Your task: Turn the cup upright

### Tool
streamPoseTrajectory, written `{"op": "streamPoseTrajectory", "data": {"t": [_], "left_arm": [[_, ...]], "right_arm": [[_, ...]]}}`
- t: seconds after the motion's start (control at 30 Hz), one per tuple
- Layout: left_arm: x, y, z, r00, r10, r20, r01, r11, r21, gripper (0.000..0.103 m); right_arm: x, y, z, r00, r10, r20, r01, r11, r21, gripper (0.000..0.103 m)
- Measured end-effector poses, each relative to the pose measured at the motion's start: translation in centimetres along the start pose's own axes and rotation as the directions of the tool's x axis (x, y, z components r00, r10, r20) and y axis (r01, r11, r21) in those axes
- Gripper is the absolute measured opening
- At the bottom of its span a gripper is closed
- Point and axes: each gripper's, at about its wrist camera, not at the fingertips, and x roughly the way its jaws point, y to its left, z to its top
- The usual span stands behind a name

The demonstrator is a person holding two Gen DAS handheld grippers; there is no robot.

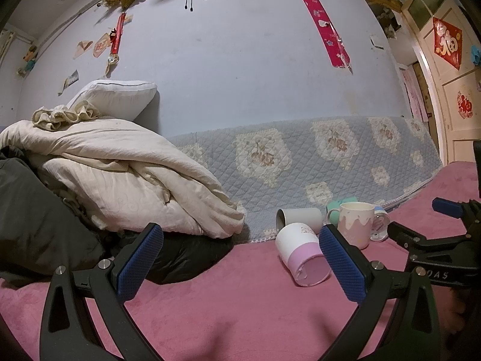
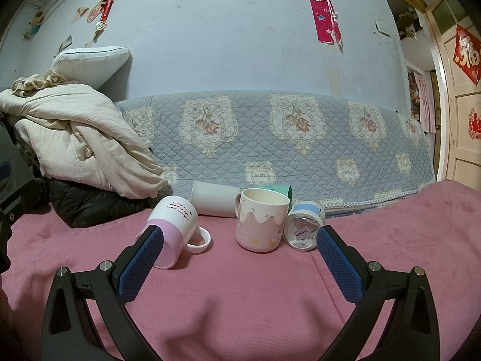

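Note:
Several cups sit on a pink blanket (image 2: 240,294). A pink-and-white mug (image 2: 173,231) lies on its side, bottom toward me, handle to the right; it also shows in the left wrist view (image 1: 300,255). A white cup (image 2: 215,198) lies on its side behind it. A cream mug with a drip pattern (image 2: 260,219) stands upright. A clear cup with a blue band (image 2: 305,225) lies on its side at its right. A green cup (image 2: 278,189) is mostly hidden behind. My right gripper (image 2: 239,240) is open and empty in front of the cups. My left gripper (image 1: 240,240) is open and empty, left of the cups.
A heap of cream bedding (image 1: 126,174) with a pillow (image 1: 114,99) and dark clothing (image 1: 39,225) fills the left. A blue quilted cover (image 2: 300,138) hangs against the wall behind the cups. A door (image 1: 451,75) stands at the right. The right gripper's body (image 1: 436,240) shows in the left wrist view.

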Motion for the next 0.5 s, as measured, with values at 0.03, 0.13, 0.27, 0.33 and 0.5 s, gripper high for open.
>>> {"op": "streamPoseTrajectory", "data": {"t": [0.03, 0.13, 0.27, 0.33, 0.5], "left_arm": [[0.2, 0.1, 0.0, 1.0, 0.004, -0.008, -0.004, 1.0, 0.001, 0.103], [0.6, 0.6, 0.0, 1.0, 0.007, -0.027, -0.008, 1.0, -0.015, 0.103], [0.8, 1.3, -0.2, 0.999, 0.017, -0.031, -0.018, 0.999, -0.046, 0.103], [0.8, 1.4, -0.3, 0.999, 0.016, -0.031, -0.018, 0.999, -0.05, 0.103], [0.6, 1.4, -0.3, 0.999, 0.035, -0.016, -0.035, 0.998, -0.05, 0.103]], "right_arm": [[0.1, -0.4, -0.2, 0.999, 0.021, -0.031, -0.02, 1.0, 0.012, 0.103], [0.8, -2.1, 0.0, 0.987, 0.119, -0.107, -0.111, 0.991, 0.079, 0.103], [2.9, -3.2, 3.0, 0.958, 0.173, -0.229, -0.126, 0.97, 0.206, 0.103], [4.7, -3.6, 4.6, 0.924, 0.23, -0.307, -0.144, 0.949, 0.279, 0.103], [10.6, -1.4, 7.1, 0.822, 0.34, -0.456, -0.204, 0.925, 0.322, 0.103]]}}
